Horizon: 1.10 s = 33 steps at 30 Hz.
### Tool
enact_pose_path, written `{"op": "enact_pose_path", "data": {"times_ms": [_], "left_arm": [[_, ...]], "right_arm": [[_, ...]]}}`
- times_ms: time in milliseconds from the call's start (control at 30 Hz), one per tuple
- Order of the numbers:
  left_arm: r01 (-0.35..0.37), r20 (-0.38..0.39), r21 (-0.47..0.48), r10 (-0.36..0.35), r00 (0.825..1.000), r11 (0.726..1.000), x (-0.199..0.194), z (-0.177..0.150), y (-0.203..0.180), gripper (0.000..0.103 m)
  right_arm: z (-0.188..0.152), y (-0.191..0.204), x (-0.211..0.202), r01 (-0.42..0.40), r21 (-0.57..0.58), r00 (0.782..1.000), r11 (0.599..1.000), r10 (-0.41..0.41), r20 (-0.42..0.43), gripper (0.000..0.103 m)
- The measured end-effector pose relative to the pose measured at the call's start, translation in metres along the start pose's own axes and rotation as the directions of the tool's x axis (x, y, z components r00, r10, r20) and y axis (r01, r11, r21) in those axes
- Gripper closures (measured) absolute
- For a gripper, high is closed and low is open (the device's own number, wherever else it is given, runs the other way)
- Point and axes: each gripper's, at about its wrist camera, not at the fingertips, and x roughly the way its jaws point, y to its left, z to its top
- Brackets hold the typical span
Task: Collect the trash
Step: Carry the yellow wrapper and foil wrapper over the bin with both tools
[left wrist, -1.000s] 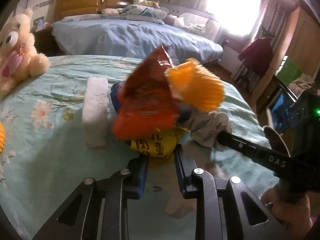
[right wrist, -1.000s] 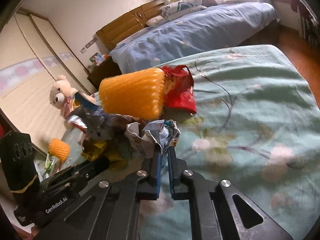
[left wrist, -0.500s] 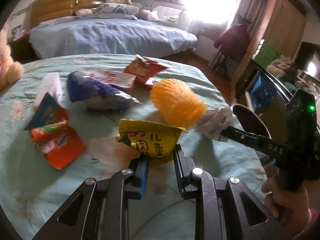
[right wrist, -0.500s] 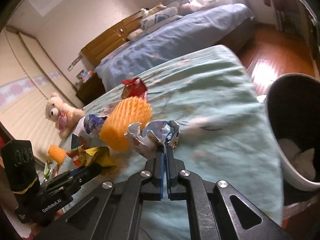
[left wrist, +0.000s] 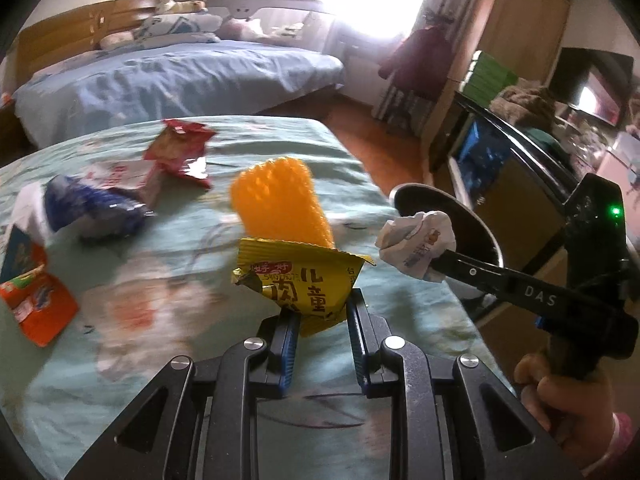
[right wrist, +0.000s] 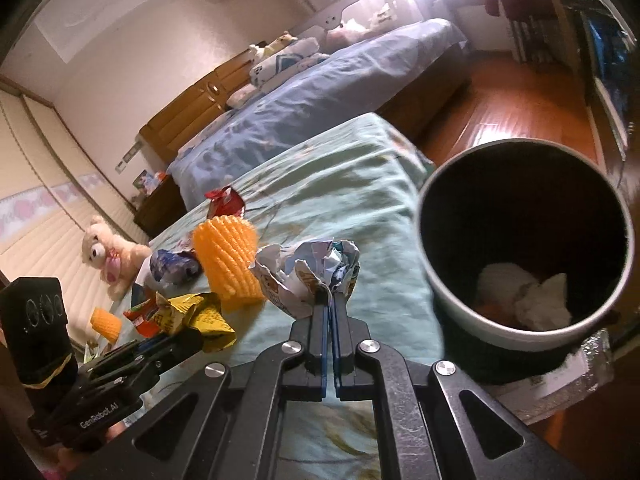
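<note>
My left gripper [left wrist: 322, 312] is shut on a yellow snack wrapper [left wrist: 304, 284], held above the green bedspread [left wrist: 168, 360]. My right gripper [right wrist: 330, 300] is shut on a crumpled paper ball [right wrist: 308, 272], also seen in the left wrist view [left wrist: 416, 244], held just left of the dark trash bin [right wrist: 524, 332]. The bin [left wrist: 452, 216] stands off the bed's right edge with white tissue inside. On the bed lie an orange foam net [left wrist: 280, 204], a red wrapper [left wrist: 180, 152], a blue-white bag [left wrist: 92, 204] and an orange packet [left wrist: 36, 300].
A teddy bear [right wrist: 108, 252] and a second orange foam net [right wrist: 106, 322] sit at the bed's left side. A blue bed [left wrist: 160, 76] lies behind. Wooden floor [right wrist: 508, 104] and a cabinet [left wrist: 516, 32] are to the right.
Both grippers have swung right toward the bin with their loads. The bin now fills the right of the right wrist view; the teddy has left the left wrist view.
</note>
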Motion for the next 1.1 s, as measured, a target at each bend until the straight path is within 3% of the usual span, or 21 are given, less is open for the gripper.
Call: {"op": "enact_pose_path", "data": {"times_ms": [467,1100], "left_arm": [[0.075,-0.042,0.091,-0.072,0.997,0.993,0.034,0.01,-0.051,0.081],[0.11,-0.072,0.173,-0.099,0.992,0.979,0.08,0.033,-0.091,0.081]], "right_arm": [[0.001,-0.047,-0.035,0.063,0.066,0.996,0.996,-0.067,0.059,0.102],[0.009,-0.095,-0.057,0.136,0.134,0.985,0.982,-0.149,0.092,0.102]]}}
